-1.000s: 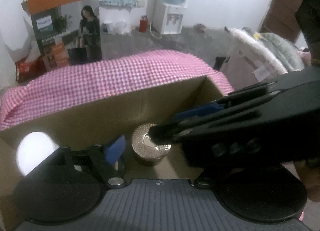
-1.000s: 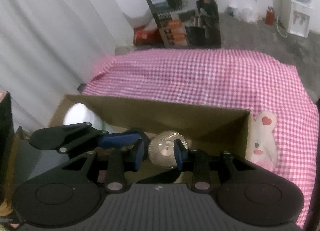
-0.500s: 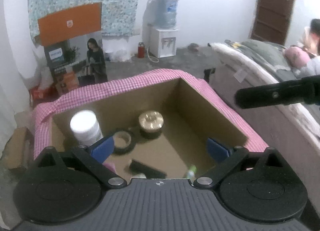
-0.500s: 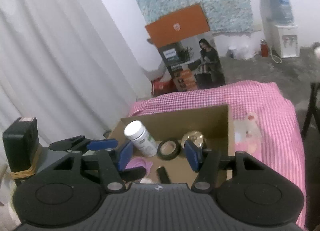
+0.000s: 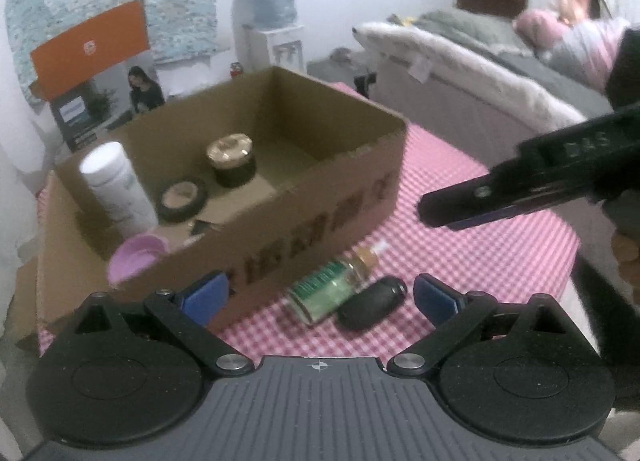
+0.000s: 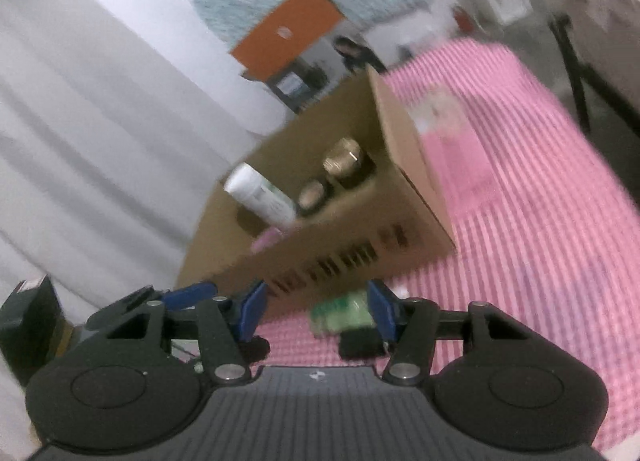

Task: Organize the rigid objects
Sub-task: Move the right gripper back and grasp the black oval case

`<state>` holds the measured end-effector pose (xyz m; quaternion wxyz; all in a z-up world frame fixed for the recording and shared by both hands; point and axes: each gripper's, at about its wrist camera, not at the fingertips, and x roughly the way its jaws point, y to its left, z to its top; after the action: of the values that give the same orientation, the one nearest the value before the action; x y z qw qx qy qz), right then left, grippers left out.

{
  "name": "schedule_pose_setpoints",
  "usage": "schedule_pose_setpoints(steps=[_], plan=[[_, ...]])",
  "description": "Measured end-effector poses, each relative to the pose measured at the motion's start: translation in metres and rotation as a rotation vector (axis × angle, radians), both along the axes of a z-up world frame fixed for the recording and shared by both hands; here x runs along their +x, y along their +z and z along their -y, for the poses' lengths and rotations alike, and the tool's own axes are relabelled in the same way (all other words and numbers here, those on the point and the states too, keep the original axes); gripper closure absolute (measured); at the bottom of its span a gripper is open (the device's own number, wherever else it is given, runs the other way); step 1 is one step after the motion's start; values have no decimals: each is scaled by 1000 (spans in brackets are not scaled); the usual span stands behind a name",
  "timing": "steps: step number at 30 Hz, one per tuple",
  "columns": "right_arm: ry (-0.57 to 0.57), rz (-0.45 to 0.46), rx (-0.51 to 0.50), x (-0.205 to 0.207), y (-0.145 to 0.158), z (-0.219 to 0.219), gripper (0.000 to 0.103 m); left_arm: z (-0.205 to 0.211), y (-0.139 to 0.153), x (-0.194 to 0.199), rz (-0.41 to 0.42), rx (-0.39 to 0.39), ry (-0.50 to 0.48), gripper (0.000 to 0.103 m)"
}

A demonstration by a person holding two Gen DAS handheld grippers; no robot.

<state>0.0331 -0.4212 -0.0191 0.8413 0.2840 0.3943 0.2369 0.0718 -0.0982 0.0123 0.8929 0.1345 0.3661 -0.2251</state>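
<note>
Both grippers: black linkage arms; blue fingers [image 5: 206, 295]; silver pivot screws; ribbed, seemingly grey housing.

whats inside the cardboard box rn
In the cardboard box: a white bottle, a gold-lidded jar, a tape roll, a pink lid. Its near wall hides the nearest floor.

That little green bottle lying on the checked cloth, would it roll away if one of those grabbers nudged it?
Probably. The green bottle looks round and lies on its side, so a sideways nudge would likely roll it, though the black case beside it may block one direction. It looks rigid, so it should hold its shape when squeezed; a smooth surface might slip.
</note>
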Motion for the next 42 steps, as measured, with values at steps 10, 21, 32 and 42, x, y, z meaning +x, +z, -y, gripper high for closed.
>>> schedule_pose_setpoints(steps=[10,21,32,42], plan=[[-5,-75,-26,3,-44,-9,56,27,-40,-8,-67,48,-54,26],[66,-84,-120,26,-65,-38,70,16,-54,-6,-198,-66,-18,43],[187,-175,-50,0,-78,-66,70,-6,-51,-16,-226,-124,10,43],[139,-140,-102,20,-70,-72,70,-17,-54,-3,-268,-196,71,56]])
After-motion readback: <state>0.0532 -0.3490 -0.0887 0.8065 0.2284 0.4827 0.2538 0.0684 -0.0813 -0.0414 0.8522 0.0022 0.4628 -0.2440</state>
